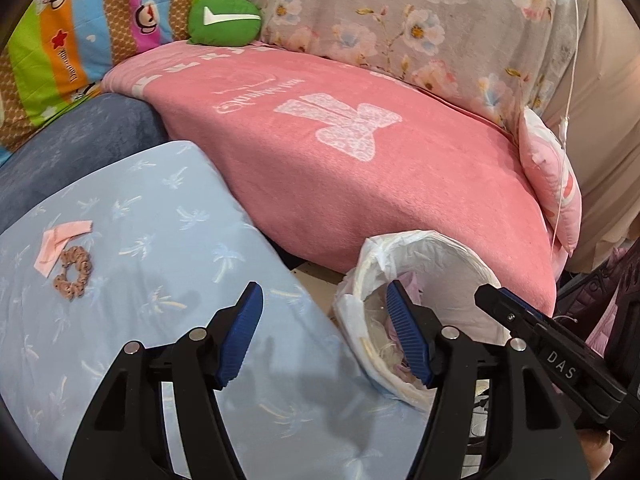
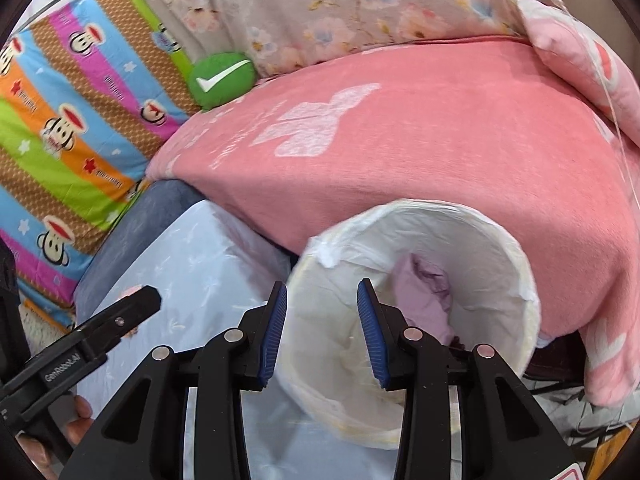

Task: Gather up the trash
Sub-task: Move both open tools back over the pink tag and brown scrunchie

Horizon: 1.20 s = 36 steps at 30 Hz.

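The left gripper (image 1: 324, 334) is hanging over the near edge of a light blue cushion (image 1: 160, 240), its jaws released with nothing between them. On that cushion, well to the left, a pink scrap of paper (image 1: 60, 246) is lying flat, touching a brown hair tie (image 1: 74, 274) just below it.

The right gripper (image 2: 322, 330) is hovering above the mouth of a white-lined bin (image 2: 460, 232), its jaws parted and empty. Purple crumpled trash (image 2: 428, 292) is sitting inside the bin. The bin is standing in the gap between the blue cushion and a pink blanket (image 1: 360, 184) that is draping over the seat behind it; the blanket's edge is crowding the bin's far rim.

Around this, a green round pillow (image 1: 224, 20) with a white tick is resting at the back, beside a striped cartoon sheet (image 1: 80, 28) and a floral cloth (image 1: 420, 20). A small pink pillow (image 1: 556, 184) is leaning at the blanket's right end. A dark blue cushion (image 1: 80, 136) is lying behind the light blue one.
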Motion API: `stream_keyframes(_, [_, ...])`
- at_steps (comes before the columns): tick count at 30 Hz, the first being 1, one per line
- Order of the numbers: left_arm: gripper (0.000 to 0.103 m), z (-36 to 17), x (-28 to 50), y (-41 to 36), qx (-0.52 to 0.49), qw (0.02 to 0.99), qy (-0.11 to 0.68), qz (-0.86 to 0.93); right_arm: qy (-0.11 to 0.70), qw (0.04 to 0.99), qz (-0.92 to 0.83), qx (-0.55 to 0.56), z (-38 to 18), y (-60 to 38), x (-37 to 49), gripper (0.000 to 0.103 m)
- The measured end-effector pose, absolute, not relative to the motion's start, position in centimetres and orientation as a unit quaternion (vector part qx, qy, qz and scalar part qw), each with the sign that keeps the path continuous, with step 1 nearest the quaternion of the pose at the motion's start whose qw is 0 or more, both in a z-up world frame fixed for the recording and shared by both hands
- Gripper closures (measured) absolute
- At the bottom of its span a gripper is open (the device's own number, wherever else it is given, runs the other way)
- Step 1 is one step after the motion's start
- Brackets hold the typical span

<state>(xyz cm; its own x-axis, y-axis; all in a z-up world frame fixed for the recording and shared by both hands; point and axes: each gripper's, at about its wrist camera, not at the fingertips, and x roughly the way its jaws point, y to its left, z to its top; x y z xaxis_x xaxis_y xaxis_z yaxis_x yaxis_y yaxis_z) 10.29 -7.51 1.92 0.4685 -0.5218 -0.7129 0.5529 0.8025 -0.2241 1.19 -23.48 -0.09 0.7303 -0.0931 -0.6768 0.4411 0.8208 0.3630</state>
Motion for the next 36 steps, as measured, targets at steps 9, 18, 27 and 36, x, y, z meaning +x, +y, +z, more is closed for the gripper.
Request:
stream_keyframes(9, [0.041,1.7,12.3,-1.1,-0.008,0.879,0.407,-0.248,0.348,0.906,-0.081,0.225,1.3,-16.7,6.0,0.066])
stream_keyframes(18, [0.041,1.4,13.8,5.8,-0.031,0.897,0.404,-0.179,0.370,0.908,-0.026,0.192,1.1,-9.8,10.2,0.066])
stream_keyframes(27, [0.041,0.6,15.6,11.3,-0.047,0.906,0.402,-0.127,0.393,0.905,0.014,0.164,0.0,-3.8,14.1,0.066])
stream_keyframes(36, [0.036,-1.5,19.1,15.9,-0.038,0.908,0.409,-0.078,0.421,0.894,0.045,0.148,-3.0,1.3,19.0,0.066])
